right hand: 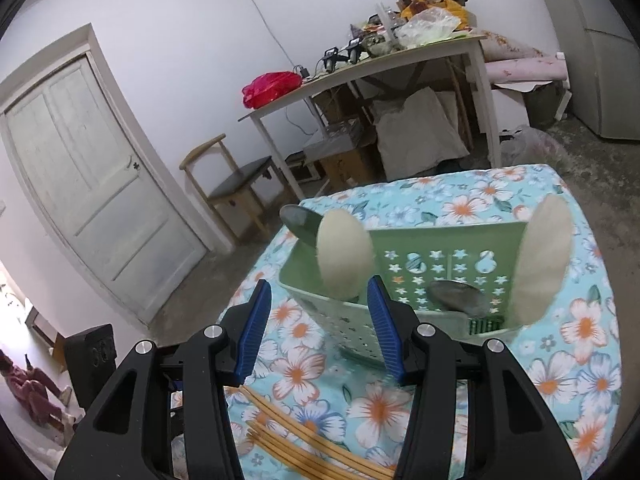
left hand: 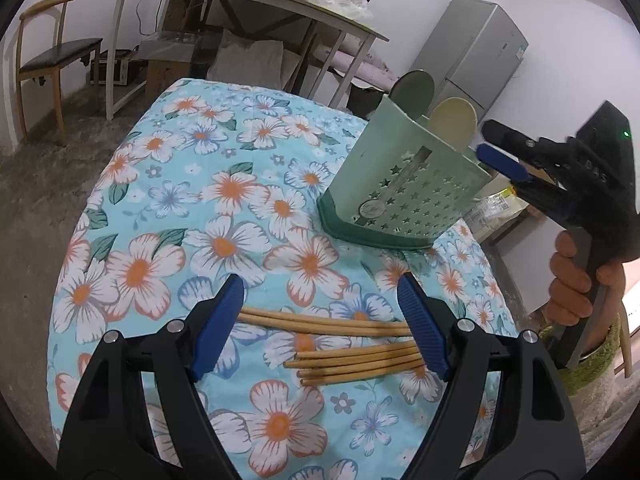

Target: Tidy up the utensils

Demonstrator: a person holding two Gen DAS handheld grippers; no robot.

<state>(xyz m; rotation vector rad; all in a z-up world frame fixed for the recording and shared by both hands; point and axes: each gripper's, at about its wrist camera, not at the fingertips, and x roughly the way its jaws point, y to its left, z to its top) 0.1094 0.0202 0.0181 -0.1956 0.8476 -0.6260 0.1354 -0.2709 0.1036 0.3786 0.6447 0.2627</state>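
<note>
left wrist view: left hand-held gripper (left hand: 322, 328) hangs over the counter (left hand: 168, 216), jaws spread wide and grasping nothing; chopsticks (left hand: 356, 354) lie flat on the floral cloth between and below its blue pads, not pressed by them. a green holder (left hand: 404, 184) stands farther back toward the right, with spoons (left hand: 456, 122) upright in it. right hand-held gripper (left hand: 498, 154) is held by a hand (left hand: 576, 284) at the right, beside the holder. right wrist view: right hand-held gripper (right hand: 320, 328) has its jaws released and empty, just in front of the holder (right hand: 400, 280); a cream spoon (right hand: 344, 256) stands beyond the pads, untouched.
</note>
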